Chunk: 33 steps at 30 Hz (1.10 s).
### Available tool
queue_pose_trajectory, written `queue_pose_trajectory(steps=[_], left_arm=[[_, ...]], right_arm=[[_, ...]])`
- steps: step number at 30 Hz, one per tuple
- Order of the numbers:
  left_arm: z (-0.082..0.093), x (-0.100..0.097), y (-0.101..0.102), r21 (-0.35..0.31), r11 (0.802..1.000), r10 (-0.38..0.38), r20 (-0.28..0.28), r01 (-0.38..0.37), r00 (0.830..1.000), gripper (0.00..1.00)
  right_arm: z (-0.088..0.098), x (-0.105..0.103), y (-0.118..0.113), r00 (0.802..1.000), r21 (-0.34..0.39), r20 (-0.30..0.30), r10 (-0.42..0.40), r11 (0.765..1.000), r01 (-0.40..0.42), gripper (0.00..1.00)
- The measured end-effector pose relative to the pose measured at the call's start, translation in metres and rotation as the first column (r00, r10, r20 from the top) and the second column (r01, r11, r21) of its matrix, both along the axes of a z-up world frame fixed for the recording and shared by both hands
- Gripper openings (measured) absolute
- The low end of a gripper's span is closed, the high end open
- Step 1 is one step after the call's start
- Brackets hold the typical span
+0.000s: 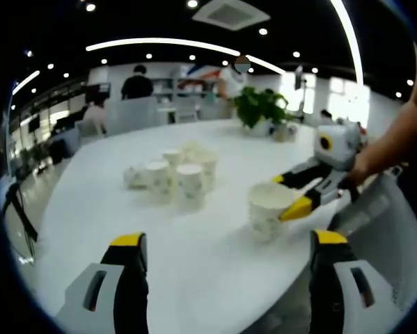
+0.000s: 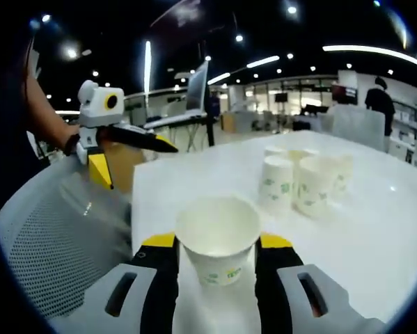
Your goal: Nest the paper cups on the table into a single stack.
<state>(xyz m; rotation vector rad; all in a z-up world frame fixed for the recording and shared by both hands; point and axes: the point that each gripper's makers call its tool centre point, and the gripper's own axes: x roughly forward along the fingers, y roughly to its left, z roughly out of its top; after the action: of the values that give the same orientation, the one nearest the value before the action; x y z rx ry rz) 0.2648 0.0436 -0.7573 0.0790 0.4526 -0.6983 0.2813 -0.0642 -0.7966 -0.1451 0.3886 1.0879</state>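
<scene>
Right gripper view: right gripper [image 2: 217,243] clamps a cup [image 2: 218,236]; cup cluster [image 2: 302,177] at 2 o'clock, perhaps five. Left gripper [image 1: 225,243] gapes apart.

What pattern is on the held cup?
White cup with a small green print, clearest in the right gripper view.

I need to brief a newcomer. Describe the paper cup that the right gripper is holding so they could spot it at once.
Start at the white table, near its edge by the mesh chair. There one paper cup stands upright and open, clamped between the yellow-tipped jaws of the right gripper. Unlike the cluster of cups farther along the table, it stands alone and is gripped.
</scene>
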Motion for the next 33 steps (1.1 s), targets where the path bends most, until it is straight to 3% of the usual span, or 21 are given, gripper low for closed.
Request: queue_pose_trajectory(steps=[3,6,7,14,23,33], left_arm=[[0.000,0.000,0.000,0.002,1.000,-0.001,0.000,0.001,1.000,0.96],[0.001,0.000,0.000,0.001,1.000,0.000,0.003,0.000,1.000,0.97],[0.004,0.003,0.001,0.010,1.000,0.003,0.038,-0.003,0.999,0.99],[0.007,0.002,0.000,-0.003,1.000,-0.001,0.044,0.001,0.999,0.99],[0.009,0.005,0.004,-0.014,1.000,0.023,0.047,-0.022,0.999,0.99],[0.012,0.005,0.001,-0.032,0.999,0.009,0.064,-0.007,0.998,0.99]], right_arm=[[0.001,0.000,0.001,1.000,-0.001,-0.001,0.001,1.000,-0.001,0.44],[0.006,0.004,-0.001,1.000,0.007,-0.013,-0.022,1.000,0.022,0.55],[0.009,0.005,-0.002,1.000,0.017,-0.013,-0.026,1.000,0.026,0.56],[0.034,0.018,-0.011,0.998,0.050,0.009,-0.064,0.997,0.063,0.63],[0.064,0.033,-0.040,0.982,0.111,0.046,-0.182,0.978,0.176,0.67],[0.059,0.024,-0.080,0.951,0.115,0.035,-0.306,0.947,0.300,0.72]])
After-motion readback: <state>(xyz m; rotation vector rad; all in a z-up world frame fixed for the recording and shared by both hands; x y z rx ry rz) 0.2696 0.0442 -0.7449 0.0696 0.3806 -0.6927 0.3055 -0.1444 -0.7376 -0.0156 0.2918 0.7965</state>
